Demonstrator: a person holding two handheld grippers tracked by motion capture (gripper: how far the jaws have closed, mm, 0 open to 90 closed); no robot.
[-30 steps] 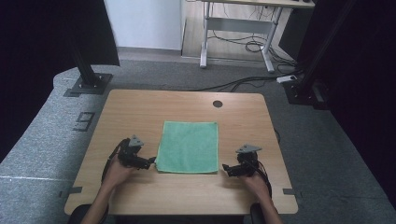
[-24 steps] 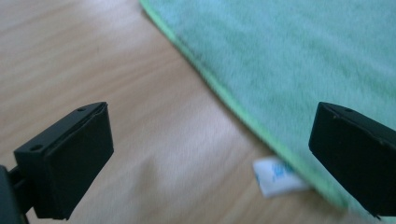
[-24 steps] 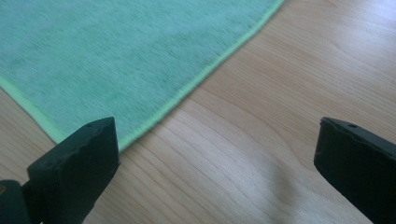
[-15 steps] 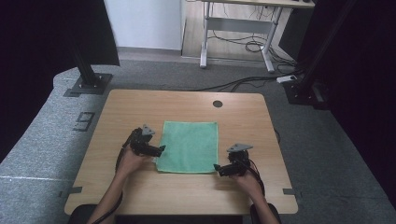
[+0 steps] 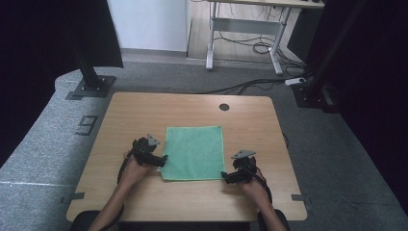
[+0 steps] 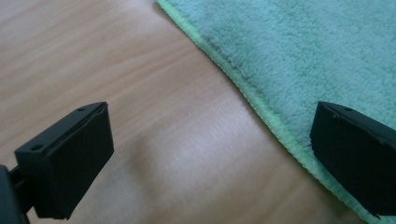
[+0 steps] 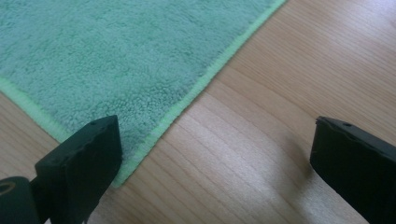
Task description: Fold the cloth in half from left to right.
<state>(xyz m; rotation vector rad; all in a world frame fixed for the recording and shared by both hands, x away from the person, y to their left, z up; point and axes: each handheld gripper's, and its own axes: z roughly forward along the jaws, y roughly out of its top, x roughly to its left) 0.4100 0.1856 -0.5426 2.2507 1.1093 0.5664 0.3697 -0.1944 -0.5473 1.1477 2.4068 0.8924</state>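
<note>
While poised at the green cloth (image 5: 194, 152), each hand-held gripper wide open: left (image 5: 162, 159), right (image 5: 225, 176), both empty.

**Fleecy cloth on smooth wood**

The green cloth (image 6: 303, 51) is a soft, matt, fuzzy pile with a tightly stitched, lighter hem. The table (image 7: 280, 116) shows pale wood grain, smooth with a faint sheen. The left gripper (image 6: 212, 154) and right gripper (image 7: 212, 154) have matt black jaws, apparently plastic.

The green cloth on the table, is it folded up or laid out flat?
Laid out flat. The green cloth lies as one smooth rectangle on the table, with no crease or doubled layer; the gripper views show a single hemmed edge against the wood.
</note>
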